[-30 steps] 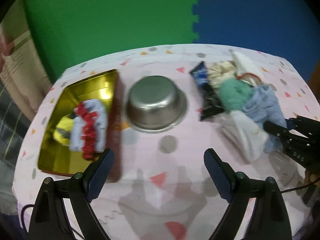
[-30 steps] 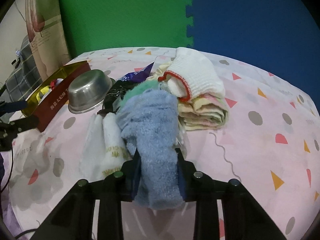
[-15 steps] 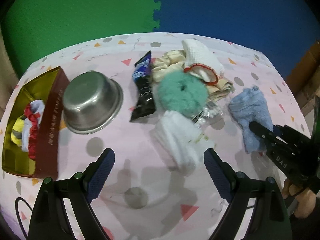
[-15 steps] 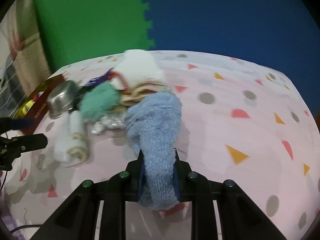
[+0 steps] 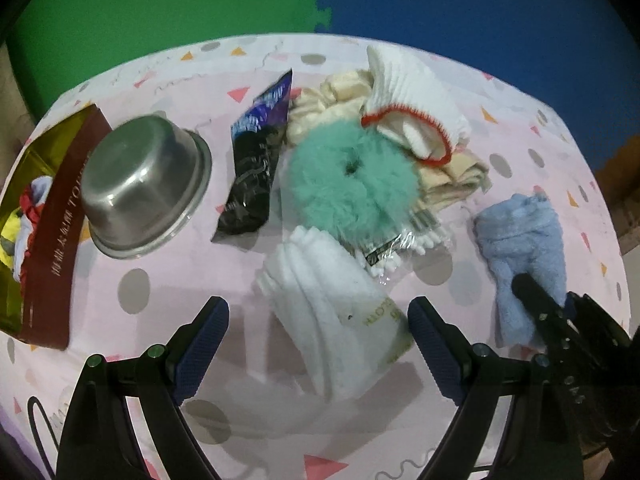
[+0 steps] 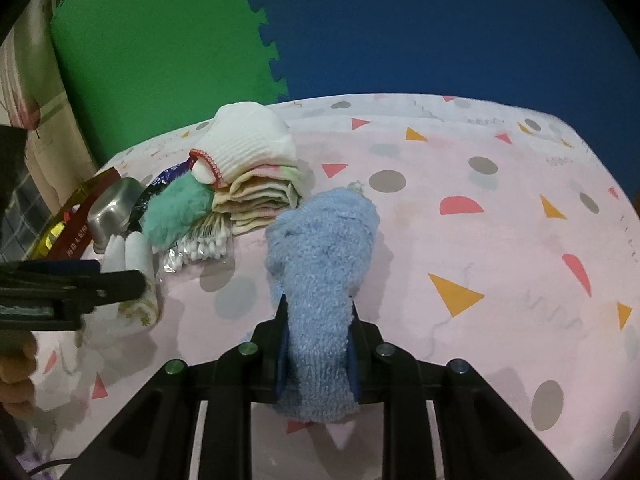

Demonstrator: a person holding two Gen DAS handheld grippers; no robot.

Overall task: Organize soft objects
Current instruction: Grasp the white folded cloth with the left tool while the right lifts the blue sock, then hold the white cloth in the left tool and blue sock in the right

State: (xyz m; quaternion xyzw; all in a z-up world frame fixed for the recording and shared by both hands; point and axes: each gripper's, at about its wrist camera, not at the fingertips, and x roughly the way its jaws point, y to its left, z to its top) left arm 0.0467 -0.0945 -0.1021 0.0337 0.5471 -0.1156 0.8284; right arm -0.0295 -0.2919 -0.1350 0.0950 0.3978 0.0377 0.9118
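Pinching blue towel point(image 6: 320, 264): right hand-held gripper point(image 6: 318, 354)

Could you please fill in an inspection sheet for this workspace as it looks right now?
Surface: pink patterned cloth.
Job's things: blue towel, white towel, green scrunchie, folded cloths, glove.
Clutter: steel bowl upside down, dark packet, swabs, box holding cloths.
Grippers: left tool open over white towel; right tool shut on blue towel.
Cables: one at the near edge.
Surroundings: green and blue foam mats.
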